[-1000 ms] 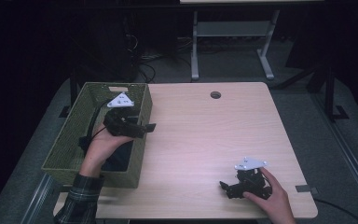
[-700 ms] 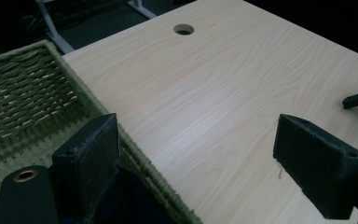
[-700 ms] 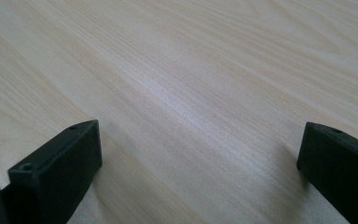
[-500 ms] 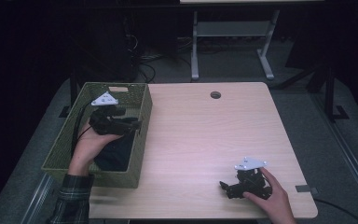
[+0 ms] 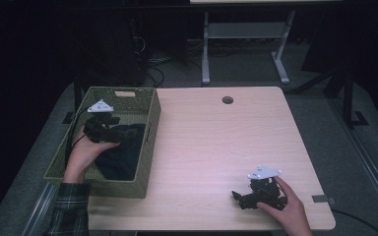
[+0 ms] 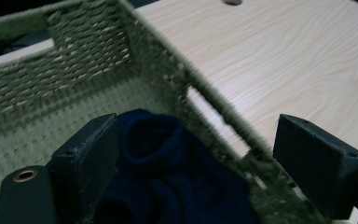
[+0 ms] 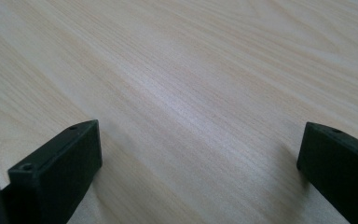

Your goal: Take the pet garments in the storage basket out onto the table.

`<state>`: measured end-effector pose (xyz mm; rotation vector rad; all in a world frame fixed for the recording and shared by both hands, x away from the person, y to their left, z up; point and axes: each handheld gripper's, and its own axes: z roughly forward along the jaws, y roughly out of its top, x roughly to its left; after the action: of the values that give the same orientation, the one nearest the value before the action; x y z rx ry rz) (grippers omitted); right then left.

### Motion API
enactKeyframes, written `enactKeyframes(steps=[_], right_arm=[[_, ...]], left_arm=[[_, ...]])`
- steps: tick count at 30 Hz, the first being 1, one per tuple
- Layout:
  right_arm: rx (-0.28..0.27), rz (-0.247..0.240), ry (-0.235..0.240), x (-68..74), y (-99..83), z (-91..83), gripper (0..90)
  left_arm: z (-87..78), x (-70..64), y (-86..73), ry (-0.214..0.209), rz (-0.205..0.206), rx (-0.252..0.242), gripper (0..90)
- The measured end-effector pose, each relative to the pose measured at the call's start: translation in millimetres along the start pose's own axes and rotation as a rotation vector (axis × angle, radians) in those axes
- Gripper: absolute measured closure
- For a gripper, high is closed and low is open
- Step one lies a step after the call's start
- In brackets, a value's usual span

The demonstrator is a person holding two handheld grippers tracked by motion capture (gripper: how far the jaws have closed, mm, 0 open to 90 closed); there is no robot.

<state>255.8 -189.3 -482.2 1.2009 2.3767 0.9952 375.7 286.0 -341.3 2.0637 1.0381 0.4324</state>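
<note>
A green woven basket (image 5: 150, 123) stands on the left part of the wooden table (image 5: 216, 142). Dark navy cloth (image 5: 120, 157) lies inside it. My left gripper (image 5: 123, 132) hovers over the basket's middle, open, with nothing between its jaws. In the left gripper view the navy cloth (image 6: 168, 177) lies below the spread jaws, and the basket's right wall (image 6: 205, 98) passes between them. My right gripper (image 5: 241, 196) rests low on the table near the front right edge, open and empty. Bare wood (image 7: 200, 102) fills the space between its jaws.
A round cable hole (image 5: 227, 100) sits in the table's far edge. A grey desk frame (image 5: 246, 44) and cables stand on the dark floor beyond. A small grey tab (image 5: 322, 198) lies at the front right corner.
My left gripper has moved left and toward me over the basket. The right gripper has stayed where it was.
</note>
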Motion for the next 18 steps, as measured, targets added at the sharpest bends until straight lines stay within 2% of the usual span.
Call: enactKeyframes(steps=[3,6,9,12,14,18], right_arm=[[0.0,0.0,0.0,0.0,0.0,0.0,0.0],[0.0,0.0,0.0,0.0,0.0,0.0,0.0],[0.0,0.0,0.0,0.0,0.0,0.0,0.0],[0.0,0.0,0.0,0.0,0.0,0.0,0.0],[0.0,0.0,0.0,0.0,0.0,0.0,0.0],[0.0,0.0,0.0,0.0,0.0,0.0,0.0]], left_arm=[[2.2,3.1,-3.1,-0.006,-0.012,0.011,13.9],[7.9,9.0,-9.6,0.009,-0.019,0.047,13.9],[10.2,11.6,-12.5,0.013,-0.025,0.06,13.9],[16.9,17.9,-20.4,0.028,-0.033,0.113,14.0],[18.5,18.8,-22.5,0.028,-0.036,0.122,14.0],[26.1,22.3,-29.8,0.028,-0.04,0.172,14.0]])
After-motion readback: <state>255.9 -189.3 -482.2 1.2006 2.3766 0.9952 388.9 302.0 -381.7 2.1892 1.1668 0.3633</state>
